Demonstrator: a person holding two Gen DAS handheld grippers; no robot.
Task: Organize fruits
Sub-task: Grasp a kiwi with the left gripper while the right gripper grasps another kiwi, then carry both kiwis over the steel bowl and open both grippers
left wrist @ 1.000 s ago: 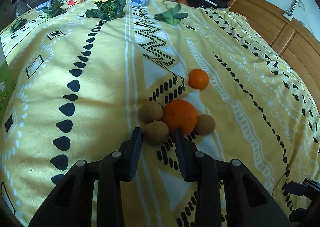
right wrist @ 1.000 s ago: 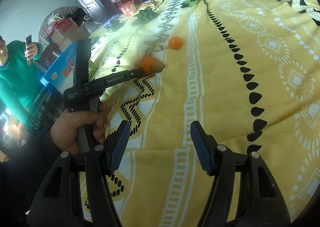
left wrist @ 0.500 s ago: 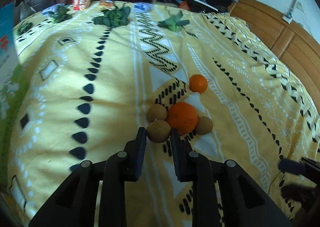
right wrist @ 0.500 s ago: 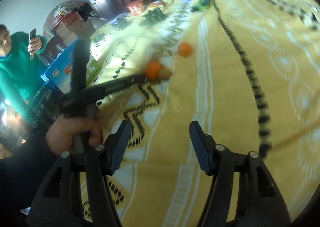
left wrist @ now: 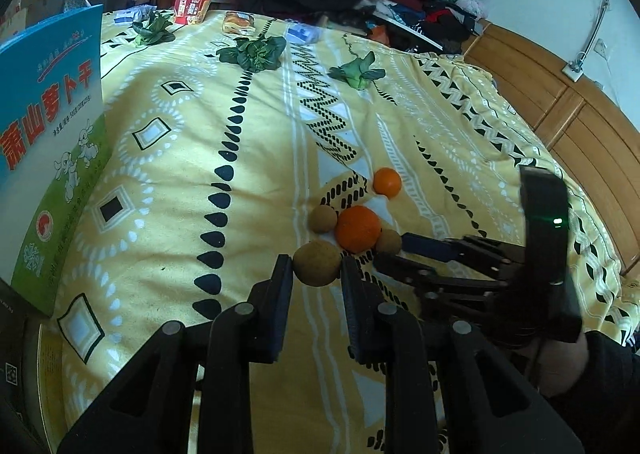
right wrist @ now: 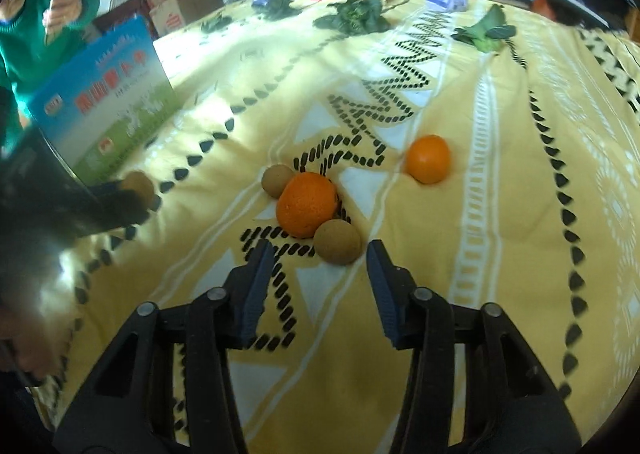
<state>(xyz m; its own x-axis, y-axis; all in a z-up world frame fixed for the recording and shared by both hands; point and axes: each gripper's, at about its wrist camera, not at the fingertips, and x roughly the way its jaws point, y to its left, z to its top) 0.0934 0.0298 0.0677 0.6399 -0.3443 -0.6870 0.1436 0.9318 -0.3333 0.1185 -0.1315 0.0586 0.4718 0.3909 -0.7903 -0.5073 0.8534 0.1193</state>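
Brown, round kiwi (left wrist: 317,263) sits clamped between the left gripper (left wrist: 316,274) fingers. The right gripper (right wrist: 320,256) gapes wide, empty; another kiwi (right wrist: 337,241) and big orange (right wrist: 307,204) lie just ahead.

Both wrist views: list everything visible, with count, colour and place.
Brown fruits: four, brown; one in the left gripper, three beside the large orange.
Oranges: two, orange; large mid-bed, small beyond.
Leafy greens: several, green; far end.
Box: one, blue-green; left edge.
Noodle cup: one, red; far end.
Bedspread: yellow, patterned.
Bystander: green sweater; off bed.
Left gripper: black, jaws on a brown fruit.
Right gripper: black, open.
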